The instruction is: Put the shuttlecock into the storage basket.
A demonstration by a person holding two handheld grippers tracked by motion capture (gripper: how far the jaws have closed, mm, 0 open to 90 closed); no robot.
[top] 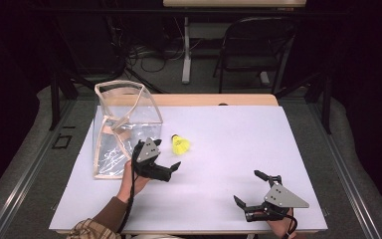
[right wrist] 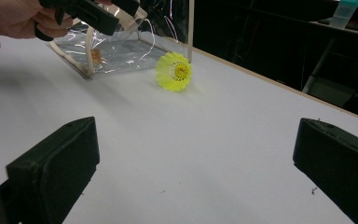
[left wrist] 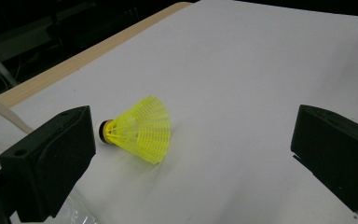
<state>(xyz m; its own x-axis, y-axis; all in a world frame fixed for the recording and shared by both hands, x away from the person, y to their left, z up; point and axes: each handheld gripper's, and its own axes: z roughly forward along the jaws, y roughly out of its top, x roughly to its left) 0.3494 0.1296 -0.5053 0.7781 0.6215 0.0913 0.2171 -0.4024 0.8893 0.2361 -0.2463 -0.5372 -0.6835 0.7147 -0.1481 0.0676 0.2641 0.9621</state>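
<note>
Nearest to us, our right gripper (top: 252,189) sits at the near right of the white table top (top: 238,144), its jaws spread wide with nothing between them. From there the yellow plastic shuttlecock (right wrist: 174,71) lies well apart, far and to the left, its open skirt turned toward that gripper.

Farther in and to the left, our left gripper (top: 168,164) hovers over the table, jaws also wide apart and empty. This is the nearer hand by a good margin: the shuttlecock (top: 180,144) lies just beyond its tips, slightly right of them. In the left gripper view the shuttlecock (left wrist: 139,129) rests on its side ahead of the jaws, close to the left jaw, not yet between them. Its long axis runs across the gripper's line of sight, dark cork end toward the left jaw and the skirt flaring toward the right.

We judge that a short push forward and a little left would bring the jaws astride it, closing across the skirt.

Farthest left stands the clear plastic bag with beige trim (top: 124,127), its mouth open upward, just beside the shuttlecock.
</note>
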